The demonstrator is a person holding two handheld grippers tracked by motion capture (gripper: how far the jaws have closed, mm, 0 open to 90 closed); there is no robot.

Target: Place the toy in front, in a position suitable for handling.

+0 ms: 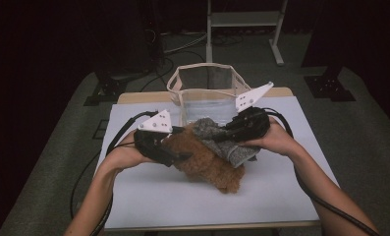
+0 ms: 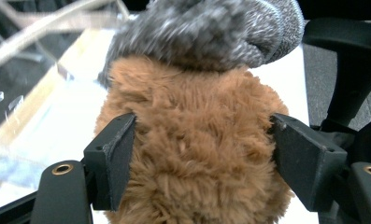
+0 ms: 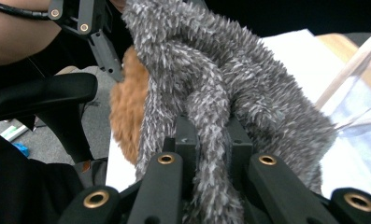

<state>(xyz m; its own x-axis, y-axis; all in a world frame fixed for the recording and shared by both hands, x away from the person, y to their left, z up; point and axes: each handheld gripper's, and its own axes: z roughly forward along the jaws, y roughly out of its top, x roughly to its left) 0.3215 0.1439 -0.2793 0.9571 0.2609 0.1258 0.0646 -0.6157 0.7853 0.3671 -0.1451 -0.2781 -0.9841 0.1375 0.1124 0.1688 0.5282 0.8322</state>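
two claws, one fuzzy pile

now your left claw (image 1: 175,156) sits around the brown fluffy toy (image 1: 207,164) at the middle of the white table (image 1: 148,196). in the left gripper view its two pads (image 2: 112,161) press on the brown fur from both sides, so it is clamped on the toy. your right claw (image 1: 228,133) comes in from 3 o'clock and pinches a fold of the grey fuzzy cloth (image 1: 221,142); its jaws are tight together on it. the cloth lies over the toy's far end. the clear bag (image 1: 207,93) stands just behind them at 12 o'clock, its mouth open.
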